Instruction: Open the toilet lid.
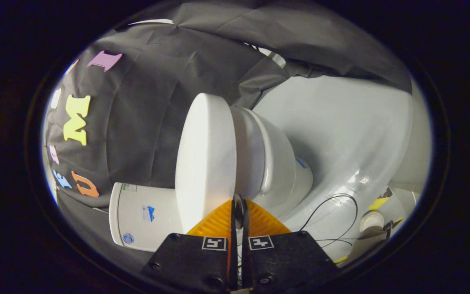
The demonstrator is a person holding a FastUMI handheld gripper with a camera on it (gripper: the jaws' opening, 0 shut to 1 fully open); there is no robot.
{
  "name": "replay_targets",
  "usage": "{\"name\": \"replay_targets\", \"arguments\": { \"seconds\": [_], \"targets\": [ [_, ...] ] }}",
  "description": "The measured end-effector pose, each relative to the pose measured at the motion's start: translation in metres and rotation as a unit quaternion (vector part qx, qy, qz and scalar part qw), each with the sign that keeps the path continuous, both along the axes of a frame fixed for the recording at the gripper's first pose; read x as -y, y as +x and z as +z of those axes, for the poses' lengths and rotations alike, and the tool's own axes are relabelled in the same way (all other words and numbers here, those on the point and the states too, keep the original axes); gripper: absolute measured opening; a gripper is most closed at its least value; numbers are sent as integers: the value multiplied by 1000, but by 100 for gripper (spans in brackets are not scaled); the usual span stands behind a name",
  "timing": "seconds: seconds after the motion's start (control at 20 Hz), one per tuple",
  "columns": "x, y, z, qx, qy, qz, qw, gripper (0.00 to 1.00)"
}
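Note:
The view is rolled on its side, so the white toilet lies sideways in it. Its lid is down on the seat, above the bowl. The tank stands behind the lid against the black cloth. My gripper is shut, its orange fingers pressed together with only a thin dark slit between them. The tips sit right at the front rim of the lid, at the seam where lid meets seat. I see nothing clamped between the fingers.
A white glossy floor spreads beyond the bowl. A thin black cable loops across it near the toilet's base. A small round white object with yellow tape lies beside the cable. Black cloth hangs behind the tank.

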State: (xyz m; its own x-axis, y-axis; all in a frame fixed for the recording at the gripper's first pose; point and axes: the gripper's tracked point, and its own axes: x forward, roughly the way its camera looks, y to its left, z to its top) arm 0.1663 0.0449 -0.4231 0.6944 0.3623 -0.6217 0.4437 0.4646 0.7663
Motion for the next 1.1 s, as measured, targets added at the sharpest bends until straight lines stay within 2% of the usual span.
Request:
{"name": "replay_targets", "arguments": {
  "seconds": [0.5,0.75,1.1],
  "targets": [
    [-17,10,72,60,1,23,998,5],
    [-41,15,118,102,-44,70,991,5],
    [-65,17,151,122,-83,97,984,4]
  ]
}}
